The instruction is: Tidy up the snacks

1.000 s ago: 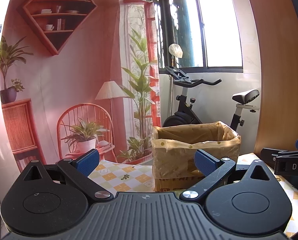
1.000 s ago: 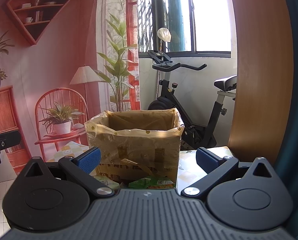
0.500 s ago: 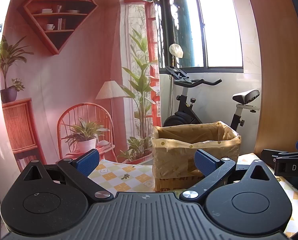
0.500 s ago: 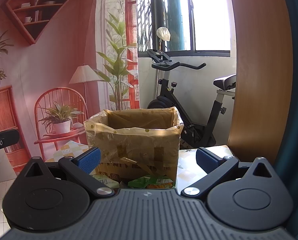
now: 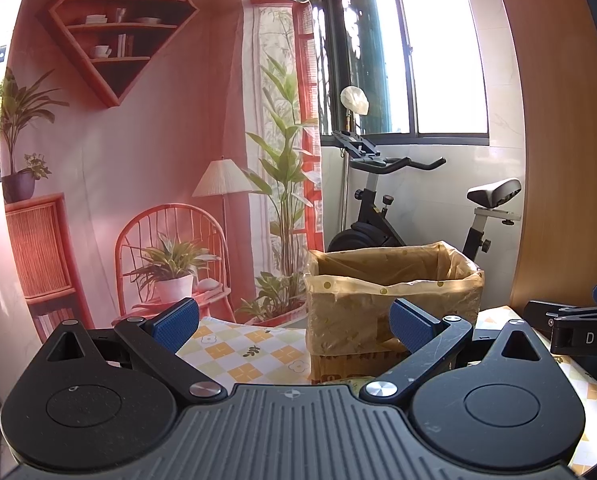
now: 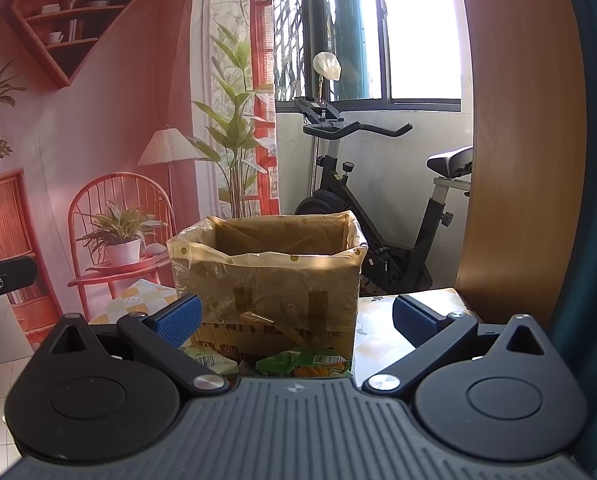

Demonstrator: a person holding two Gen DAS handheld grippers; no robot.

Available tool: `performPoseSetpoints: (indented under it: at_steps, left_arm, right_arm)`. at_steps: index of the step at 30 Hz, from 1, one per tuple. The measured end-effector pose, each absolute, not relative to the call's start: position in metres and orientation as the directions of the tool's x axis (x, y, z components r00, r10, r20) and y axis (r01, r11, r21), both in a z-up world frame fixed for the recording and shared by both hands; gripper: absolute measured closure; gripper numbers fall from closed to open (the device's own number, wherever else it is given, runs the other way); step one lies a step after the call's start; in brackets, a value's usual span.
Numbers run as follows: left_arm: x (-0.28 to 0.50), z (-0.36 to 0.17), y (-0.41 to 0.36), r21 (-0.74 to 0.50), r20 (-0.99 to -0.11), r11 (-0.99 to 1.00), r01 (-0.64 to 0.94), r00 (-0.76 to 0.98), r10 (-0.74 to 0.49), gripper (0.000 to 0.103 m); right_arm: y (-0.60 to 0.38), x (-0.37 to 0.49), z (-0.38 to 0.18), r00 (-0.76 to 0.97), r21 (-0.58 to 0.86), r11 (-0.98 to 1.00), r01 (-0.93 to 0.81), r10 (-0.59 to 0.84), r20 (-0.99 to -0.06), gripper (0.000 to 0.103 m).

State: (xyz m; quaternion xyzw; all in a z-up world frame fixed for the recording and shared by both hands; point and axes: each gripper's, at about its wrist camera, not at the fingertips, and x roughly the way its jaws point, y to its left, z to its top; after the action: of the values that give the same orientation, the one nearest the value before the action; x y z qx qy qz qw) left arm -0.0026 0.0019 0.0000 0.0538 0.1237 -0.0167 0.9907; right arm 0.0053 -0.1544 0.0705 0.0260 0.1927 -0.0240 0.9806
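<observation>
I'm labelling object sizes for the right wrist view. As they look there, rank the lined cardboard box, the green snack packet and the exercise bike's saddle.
1. Lined cardboard box, largest.
2. Green snack packet, partly hidden.
3. Exercise bike's saddle, cut off and farther away, so unsure against the packet.

The lined cardboard box [image 6: 266, 280] stands straight ahead of the right tongs [image 6: 296, 322], its top open and unblocked; snack packets [image 6: 302, 362] crowd the counter [image 5: 238, 344] at its near foot; bare counter lies left of the box, before the left tongs [image 5: 294, 324].
</observation>
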Motion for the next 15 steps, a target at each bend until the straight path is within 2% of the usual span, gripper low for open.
performPoseSetpoints:
  at_steps: [15]
  left_arm:
    - [0.001, -0.001, 0.006, 0.065, -0.259, 0.997, 0.033, 0.966, -0.015, 0.000]
  right_arm:
    - [-0.154, 0.002, 0.063, 0.923, 0.041, 0.997, 0.061, -0.040, -0.382, 0.000]
